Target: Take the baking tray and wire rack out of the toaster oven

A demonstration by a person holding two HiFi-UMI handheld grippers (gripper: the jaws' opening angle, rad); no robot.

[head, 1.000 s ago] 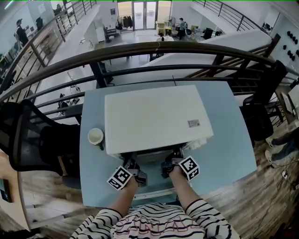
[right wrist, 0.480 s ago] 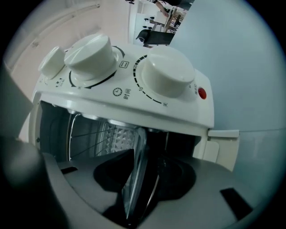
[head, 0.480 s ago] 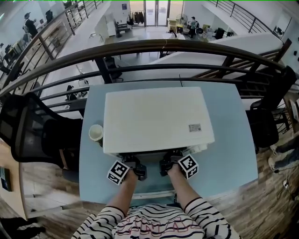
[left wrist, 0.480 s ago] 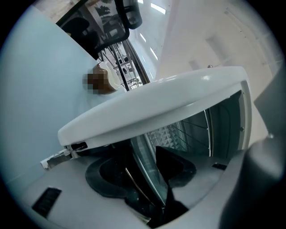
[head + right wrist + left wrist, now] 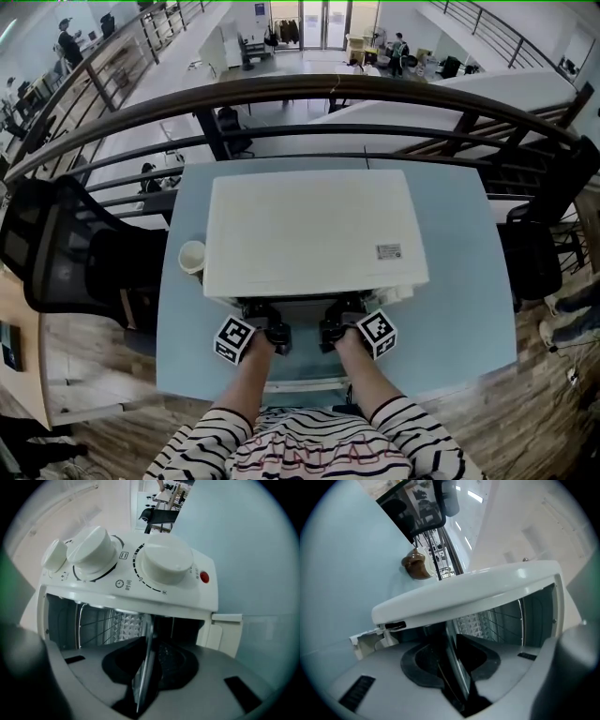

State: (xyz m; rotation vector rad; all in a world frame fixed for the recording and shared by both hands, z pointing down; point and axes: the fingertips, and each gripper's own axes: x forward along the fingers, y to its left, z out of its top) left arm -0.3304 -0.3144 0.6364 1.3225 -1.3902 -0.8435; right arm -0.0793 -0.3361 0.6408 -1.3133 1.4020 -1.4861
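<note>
At the toaster oven's [image 5: 314, 234] open mouth, on the side facing the person, both claws reach level into the cavity. The left claw [image 5: 452, 653] sits toward the oven's left side and the right claw [image 5: 147, 653] toward its right, below the knob panel. Each claw's jaws have just been closing, and in each gripper view a thin bright metal edge runs between the dark pads, which look pressed onto it from both sides. I take that edge for the front rim of the baking tray [image 5: 149, 627], so both claws stand nearly closed with the tray pinched between them.

The tray lies inside the oven. Its long axis runs side to side across the mouth, and the two hands are about equally near, one toward each end of the rim. The coming pull should therefore run straight out of the oven toward the person, with both sides kept even so the tray does not skew.

Deeper inside the oven, past the tray rim, are the thin bars of the wire rack [image 5: 501, 623]. A cup [image 5: 192, 276] stands on the desk [image 5: 450, 281] just beside the oven's left wall; I can make out nothing in it.
</note>
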